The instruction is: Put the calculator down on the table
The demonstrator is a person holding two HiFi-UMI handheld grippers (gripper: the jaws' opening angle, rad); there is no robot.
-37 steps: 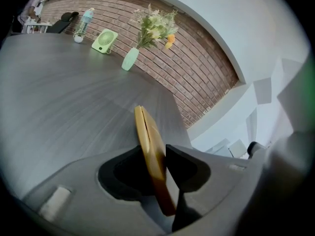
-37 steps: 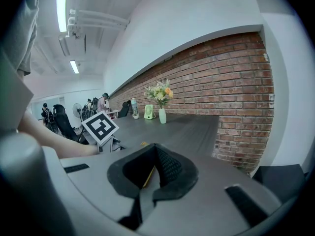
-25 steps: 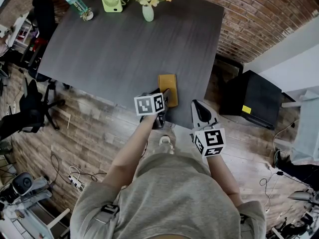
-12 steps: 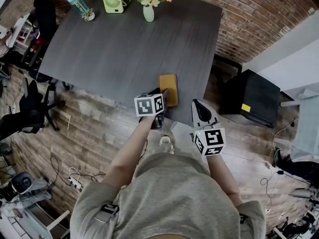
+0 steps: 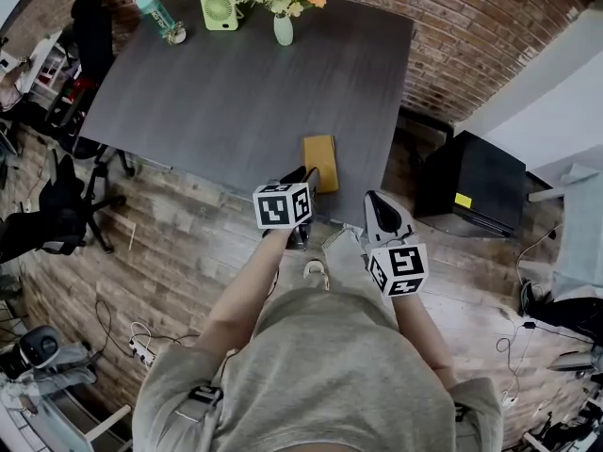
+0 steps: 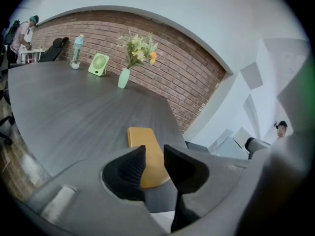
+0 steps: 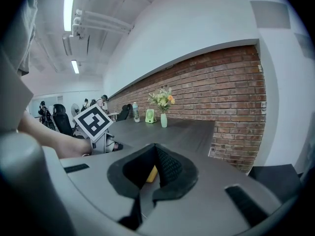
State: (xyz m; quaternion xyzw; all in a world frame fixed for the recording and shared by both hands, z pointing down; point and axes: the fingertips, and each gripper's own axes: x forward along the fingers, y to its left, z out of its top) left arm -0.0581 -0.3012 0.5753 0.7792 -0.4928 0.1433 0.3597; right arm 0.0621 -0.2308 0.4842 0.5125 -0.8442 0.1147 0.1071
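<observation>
**Calculator down at the tabletop's 5 o'clock corner**

Note the calculator (image 5: 319,163), a flat yellow-brown slab, lying on the dark tabletop (image 5: 236,92) toward 5 o'clock. Close to the near edge there, and well apart from the vase (image 5: 283,30) at 12 o'clock and the fan (image 5: 219,10) and bottle (image 5: 155,12) at 11.

Find the left tool (image 6: 154,150) just off the calculator's 7 o'clock end, jaws partly apart and just now narrowing. Nothing between the pads, only a look through the gap at the calculator beyond. Find the right tool (image 7: 155,149) at 5 o'clock of the calculator, by the near edge, jaws brought together on nothing.

Judging the placing done. Likely light and rigid, with a smooth hard shell apt to slide on the tabletop if nudged. Keys and display probably the tender parts. If lifting again, take hold across the two long edges near the middle, pads on the sides rather than the face, with a modest squeeze. Probably too thin to pinch from above without first tipping one edge up.
</observation>
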